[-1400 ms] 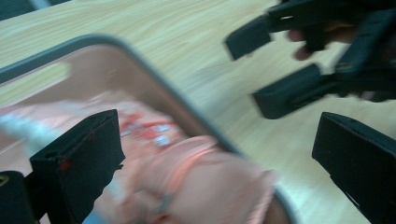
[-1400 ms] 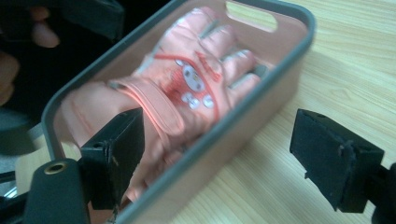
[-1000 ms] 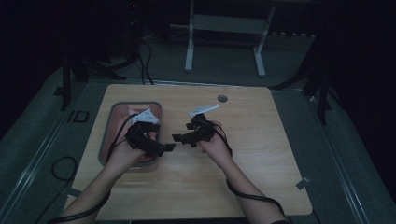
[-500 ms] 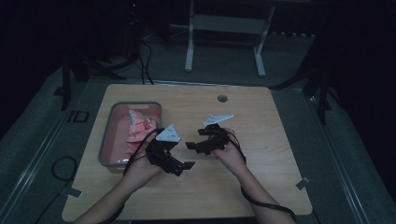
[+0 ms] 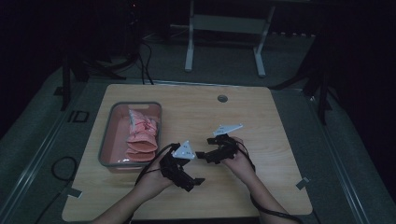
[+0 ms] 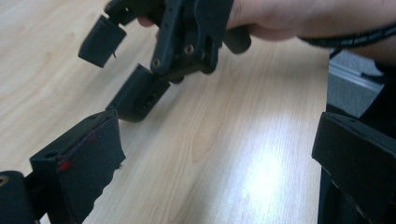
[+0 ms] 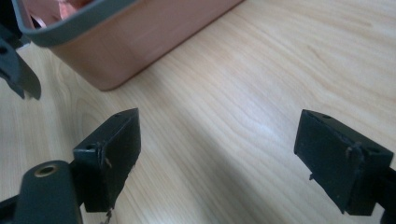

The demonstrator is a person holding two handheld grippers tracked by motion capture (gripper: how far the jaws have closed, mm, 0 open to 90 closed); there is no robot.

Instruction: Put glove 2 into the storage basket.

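We find both claws empty and spread. The left claw [image 5: 198,179] sits low over bare table [image 5: 261,121], jaws wide apart with nothing between them; the right claw [image 5: 200,154] is just beyond it and likewise spread, as the right gripper view confirms. The two stand close together, tips nearly meeting in the left gripper view, where the right claw [image 6: 122,65] hangs just ahead.

The tray [image 5: 108,140] lies to the left of both claws, near the left one, and holds folded pink cloth [image 5: 141,136] — the cloth is inside, apart from either claw.

Our judgement: the work stands between steps, with the cloth lodged in the tray and neither claw engaged. Any next grasp would call for a turn toward the tray and a descent over its rim.

Materials: the table is pale wood-grain laminate, smooth, with a soft sheen. The tray [image 7: 140,42] is a rounded rectangular tub — pinkish walls, grey rim, apparently plastic. The cloth looks soft and layered. The jaw pads are matt black blocks, scuffed at the edges.
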